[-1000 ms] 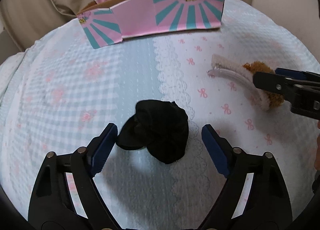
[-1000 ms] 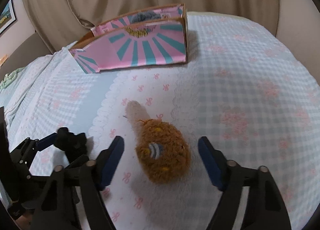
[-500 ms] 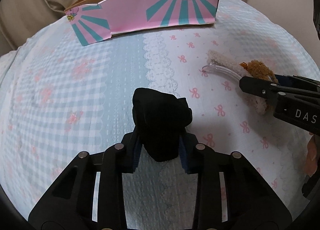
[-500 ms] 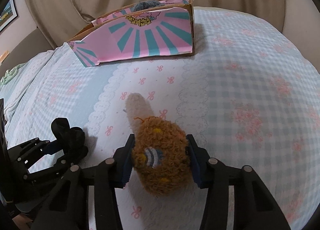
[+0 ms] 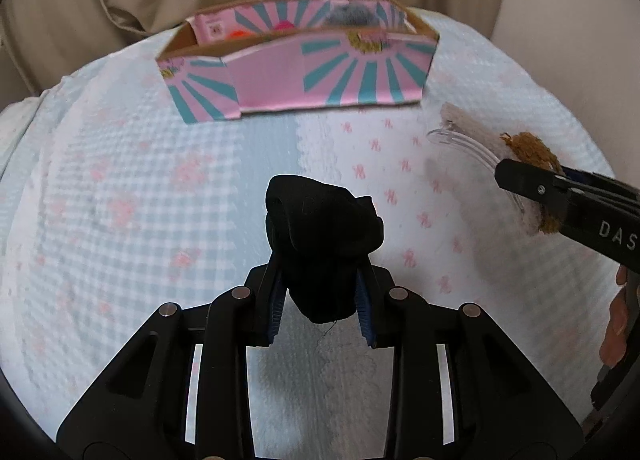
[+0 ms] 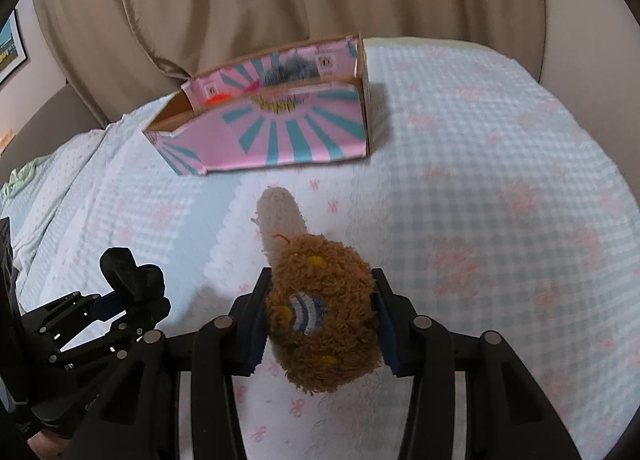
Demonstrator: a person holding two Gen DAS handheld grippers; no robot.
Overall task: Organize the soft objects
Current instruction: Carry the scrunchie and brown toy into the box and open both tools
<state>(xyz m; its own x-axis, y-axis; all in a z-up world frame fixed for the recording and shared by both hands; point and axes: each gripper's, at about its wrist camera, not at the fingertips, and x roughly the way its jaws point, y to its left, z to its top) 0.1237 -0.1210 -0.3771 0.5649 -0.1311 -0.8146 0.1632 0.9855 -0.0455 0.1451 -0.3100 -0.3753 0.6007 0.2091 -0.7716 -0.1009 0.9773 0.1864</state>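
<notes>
My left gripper [image 5: 322, 310] is shut on a balled black sock [image 5: 320, 232] and holds it above the bedspread. It also shows at the lower left of the right wrist view [image 6: 132, 276]. My right gripper [image 6: 320, 330] is shut on a fuzzy brown and cream sock [image 6: 320, 308] with a clear plastic hook, lifted off the bed; the sock also shows at the right of the left wrist view [image 5: 528, 148]. A pink and teal cardboard box [image 5: 304, 72] stands open at the far side, also in the right wrist view [image 6: 272, 128], with a grey fluffy item [image 5: 352, 16] and something orange inside.
A pale blue, white and pink checked bedspread [image 6: 480, 200] covers the bed. Beige cushions [image 6: 240, 0] rise behind the box. The two grippers are close, side by side.
Both grippers closed on their socks, the left on the black one and the right on the brown one, and lifted them off the bedspread toward the box, whose inside now shows.
</notes>
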